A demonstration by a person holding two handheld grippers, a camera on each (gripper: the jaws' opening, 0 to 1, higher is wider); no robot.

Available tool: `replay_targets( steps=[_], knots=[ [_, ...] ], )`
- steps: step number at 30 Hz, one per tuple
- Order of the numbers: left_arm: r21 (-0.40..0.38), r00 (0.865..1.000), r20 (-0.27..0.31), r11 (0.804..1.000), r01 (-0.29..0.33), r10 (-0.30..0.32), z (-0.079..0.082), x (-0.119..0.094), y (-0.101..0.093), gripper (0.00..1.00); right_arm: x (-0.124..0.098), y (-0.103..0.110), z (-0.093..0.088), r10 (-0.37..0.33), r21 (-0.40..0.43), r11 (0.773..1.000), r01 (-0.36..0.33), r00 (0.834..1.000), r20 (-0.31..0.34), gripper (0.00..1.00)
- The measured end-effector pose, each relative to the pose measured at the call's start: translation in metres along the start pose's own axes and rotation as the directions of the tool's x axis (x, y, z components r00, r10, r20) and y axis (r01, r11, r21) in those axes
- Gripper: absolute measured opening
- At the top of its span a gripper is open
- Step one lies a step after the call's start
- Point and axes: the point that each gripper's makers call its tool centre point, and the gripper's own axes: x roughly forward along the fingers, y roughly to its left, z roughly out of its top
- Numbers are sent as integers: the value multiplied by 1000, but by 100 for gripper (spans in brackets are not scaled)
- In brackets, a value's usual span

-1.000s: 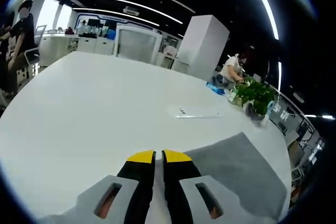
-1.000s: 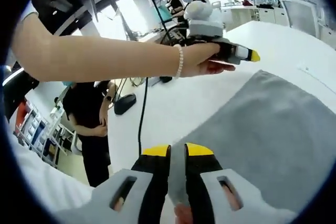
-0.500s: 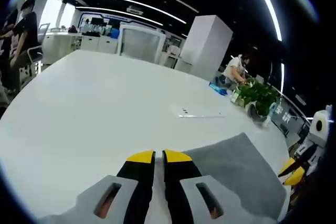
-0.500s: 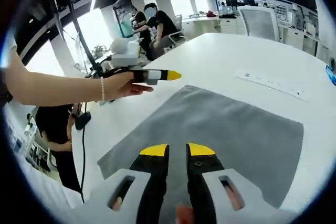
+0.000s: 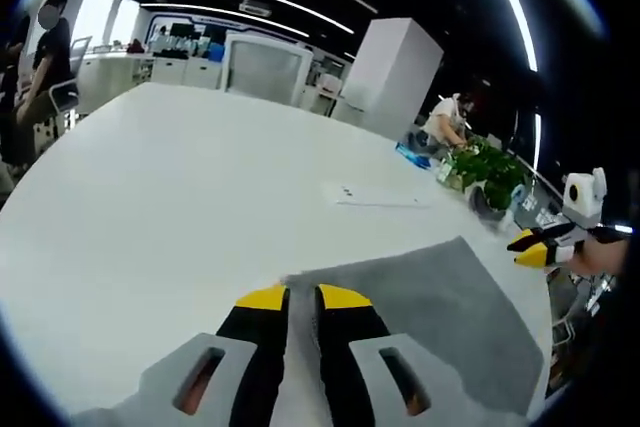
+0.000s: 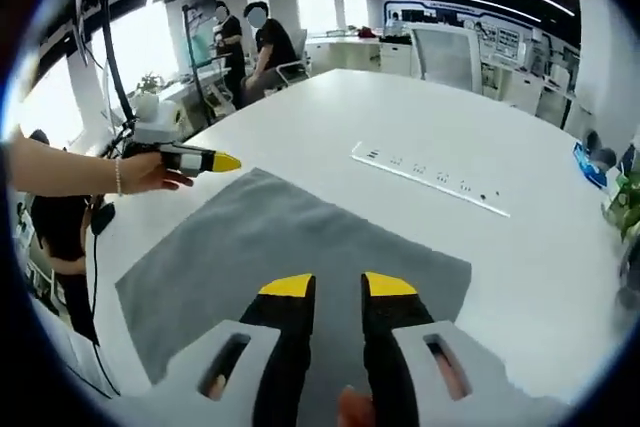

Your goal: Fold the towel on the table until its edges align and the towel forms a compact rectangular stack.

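A grey towel (image 5: 440, 312) (image 6: 290, 247) lies spread flat on the white table (image 5: 170, 197) (image 6: 420, 117). My left gripper (image 5: 302, 297) hangs low at the towel's near corner, its jaws nearly together with nothing between them. It also appears in the right gripper view as the left gripper (image 6: 205, 160), held in a hand by the towel's left edge. My right gripper (image 6: 338, 287) hovers over the towel's near part, jaws apart and empty. The left gripper view catches this right gripper (image 5: 540, 244) in the air at the far right, its yellow tips parted.
A white power strip (image 5: 375, 197) (image 6: 430, 179) lies on the table beyond the towel. Potted plants (image 5: 485, 182) stand at the table's far right edge. People sit and stand at desks (image 6: 250, 42) past the table. A black cable (image 6: 95, 247) hangs at the left.
My right gripper let go of the towel, opened, and swung up to face across it. The left gripper has drifted closer to the towel's corner.
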Motion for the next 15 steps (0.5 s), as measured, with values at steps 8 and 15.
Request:
replay_targets(
  steps=[8,15],
  knots=[
    [20,999,-38,1000,-23,24,-14,0,-8,12,10,-36,-12,4,-71,997,-9,997,-74,21],
    [14,996,-33,997,-78,78,-15,1,-9,12,31,-55,-21,44,-99,994,-55,993,-106,20]
  ],
)
